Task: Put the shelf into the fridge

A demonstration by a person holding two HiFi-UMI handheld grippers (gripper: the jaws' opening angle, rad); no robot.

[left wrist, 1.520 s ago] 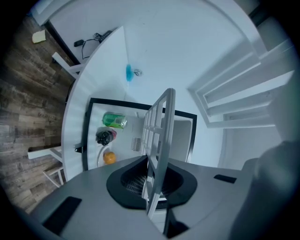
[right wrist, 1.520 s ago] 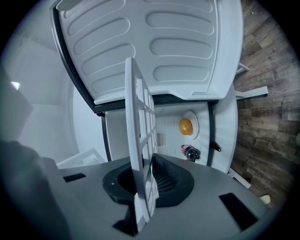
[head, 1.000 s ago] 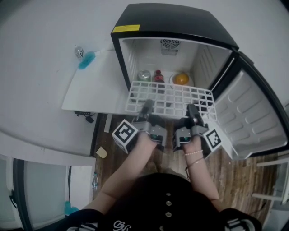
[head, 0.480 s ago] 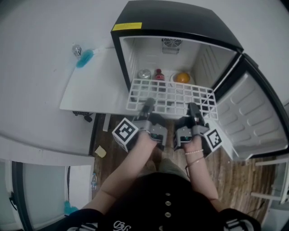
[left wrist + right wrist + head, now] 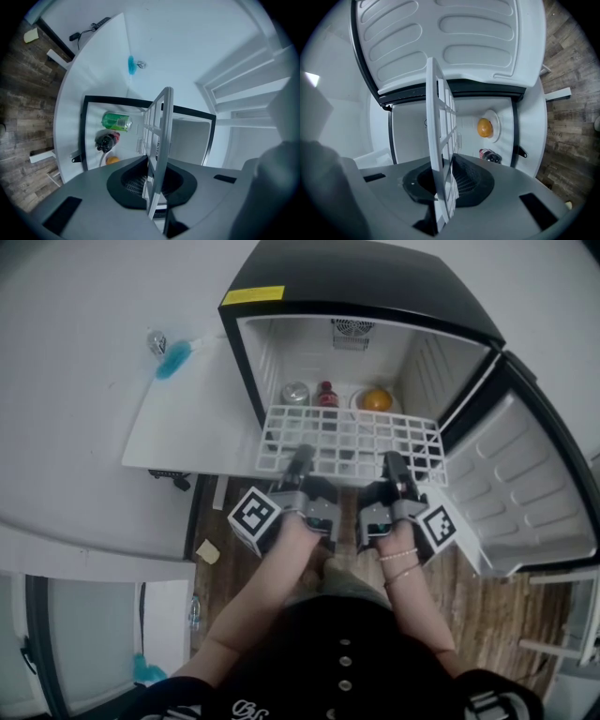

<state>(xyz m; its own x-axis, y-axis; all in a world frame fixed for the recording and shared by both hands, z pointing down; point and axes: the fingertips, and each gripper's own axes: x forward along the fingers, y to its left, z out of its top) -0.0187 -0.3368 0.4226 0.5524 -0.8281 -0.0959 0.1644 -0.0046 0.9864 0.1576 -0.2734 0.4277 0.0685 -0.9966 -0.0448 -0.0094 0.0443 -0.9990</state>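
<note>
A white wire-grid shelf (image 5: 349, 443) is held level at the mouth of the open black mini fridge (image 5: 361, 296). My left gripper (image 5: 300, 463) is shut on the shelf's near edge at the left. My right gripper (image 5: 394, 468) is shut on the same edge further right. In the left gripper view the shelf (image 5: 159, 140) runs edge-on between the jaws toward the fridge opening (image 5: 187, 140). The right gripper view shows the shelf (image 5: 438, 150) edge-on too, clamped between the dark pads (image 5: 468, 180). The shelf's far edge reaches just inside the fridge.
On the fridge floor lie a green can (image 5: 116, 122), a dark bottle with a red cap (image 5: 105, 140) and an orange on a white plate (image 5: 484, 127). The fridge door (image 5: 520, 493) hangs open at the right. A white table (image 5: 183, 418) stands to the left.
The shelf and both grippers have shifted slightly forward toward the fridge opening. Both grips are unchanged.
</note>
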